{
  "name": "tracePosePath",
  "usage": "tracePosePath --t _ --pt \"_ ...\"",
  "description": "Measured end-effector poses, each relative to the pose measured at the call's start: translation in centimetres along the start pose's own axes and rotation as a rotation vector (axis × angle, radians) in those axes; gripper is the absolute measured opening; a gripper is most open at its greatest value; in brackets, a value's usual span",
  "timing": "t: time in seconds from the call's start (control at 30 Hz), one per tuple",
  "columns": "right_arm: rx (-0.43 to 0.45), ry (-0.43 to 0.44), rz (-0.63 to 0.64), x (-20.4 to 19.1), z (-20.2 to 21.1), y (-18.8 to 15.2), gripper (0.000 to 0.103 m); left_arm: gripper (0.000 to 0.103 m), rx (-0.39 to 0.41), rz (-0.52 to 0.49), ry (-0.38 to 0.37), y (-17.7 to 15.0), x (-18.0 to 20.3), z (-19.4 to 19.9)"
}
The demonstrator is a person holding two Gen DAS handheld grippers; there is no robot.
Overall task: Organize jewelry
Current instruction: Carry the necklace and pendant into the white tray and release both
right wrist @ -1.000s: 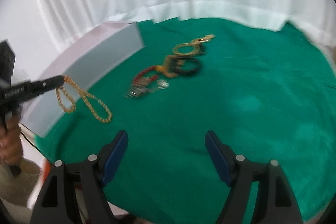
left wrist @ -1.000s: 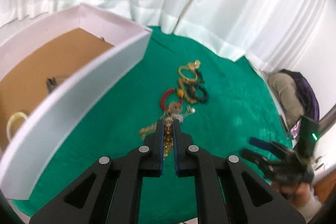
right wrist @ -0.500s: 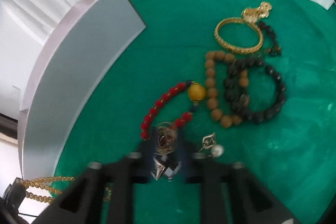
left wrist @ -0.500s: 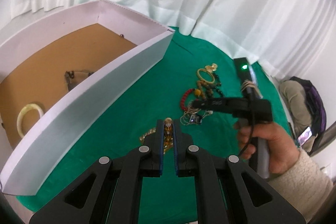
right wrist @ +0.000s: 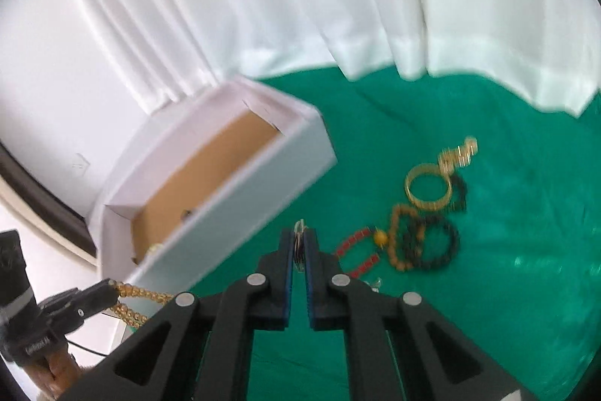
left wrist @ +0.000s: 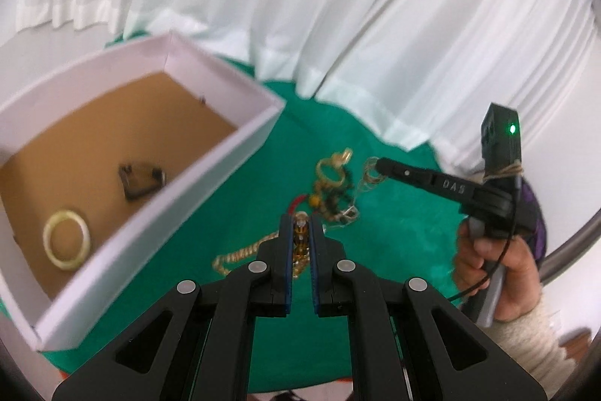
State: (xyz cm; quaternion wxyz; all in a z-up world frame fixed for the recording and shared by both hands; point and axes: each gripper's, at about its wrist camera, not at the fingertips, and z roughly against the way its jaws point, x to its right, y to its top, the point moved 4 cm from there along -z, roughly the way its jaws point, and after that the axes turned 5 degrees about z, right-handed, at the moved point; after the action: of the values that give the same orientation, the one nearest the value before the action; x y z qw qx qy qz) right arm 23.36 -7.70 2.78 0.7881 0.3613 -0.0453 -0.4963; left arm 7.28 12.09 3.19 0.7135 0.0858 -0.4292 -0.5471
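At the left of the left wrist frame sits your white box [left wrist: 210,172], a pale bangle [left wrist: 67,238] already inside. Lower centre, your left gripper [left wrist: 300,232] pinches the gold bead chain [left wrist: 240,256], which trails toward the green cloth [left wrist: 394,251]. Your right gripper [right wrist: 299,243], pressed together, nips a thin wire tangle [right wrist: 299,226]. The risk: that trailing chain may snag the box wall as you carry it over.

L gripper [left wrist: 300,226] & R gripper [right wrist: 299,243] both clamped, tilted down; R hand [left wrist: 499,273] round handle.
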Motion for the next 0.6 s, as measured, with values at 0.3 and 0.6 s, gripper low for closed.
tracePosePath --t 0.3,0.6 --pt "0.096 0.139 0.135 -8.0 2.7 7.7 0.006 0.005 0.139 0.038 0.065 7.1 -2.6 7.5" --pt "0.123 0.2 0.239 -16.6 -0.3 13.9 0.006 0.005 0.173 0.101 0.23 11.5 -10.9 6.9"
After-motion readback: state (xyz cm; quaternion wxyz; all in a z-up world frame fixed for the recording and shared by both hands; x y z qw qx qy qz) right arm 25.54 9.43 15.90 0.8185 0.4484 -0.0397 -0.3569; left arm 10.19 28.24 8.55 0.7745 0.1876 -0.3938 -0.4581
